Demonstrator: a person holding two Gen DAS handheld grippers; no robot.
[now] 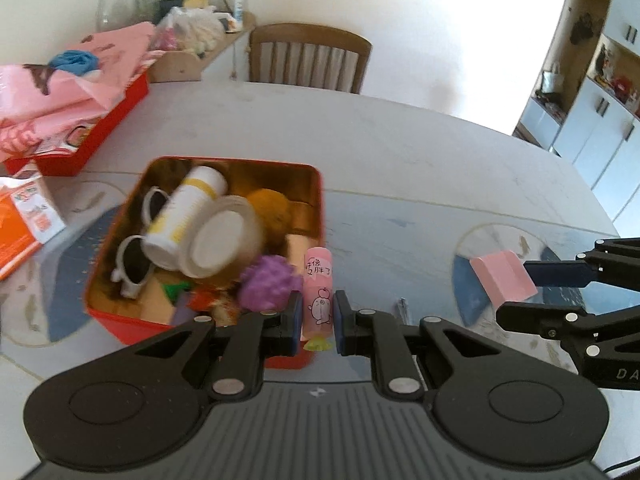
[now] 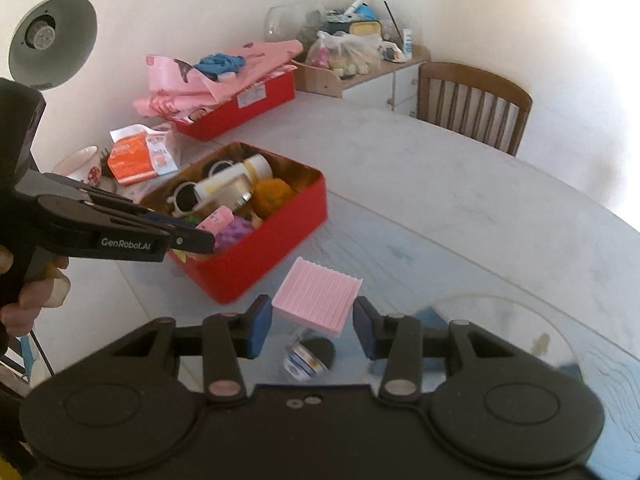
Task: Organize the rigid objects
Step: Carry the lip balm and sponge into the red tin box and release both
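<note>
above the pale table (image 1: 400, 160), beside the open red tin (image 1: 320, 200) crammed with oddments, a pink tube (image 1: 318, 296) is being gripped upright between the nearly closed left gripper (image 1: 318, 316), while a ribbed pink block (image 2: 316, 300) is being clamped by the partly open right gripper (image 2: 314, 320)

Glossy red metal tin (image 1: 224, 326), ribbed pink foam block (image 2: 316, 300), wooden chair (image 1: 308, 56).

left tongs (image 2: 208, 236): "GenRobot.AI" | pink tube (image 1: 318, 292): Chinese characters, perhaps "好像又胖了"
</note>
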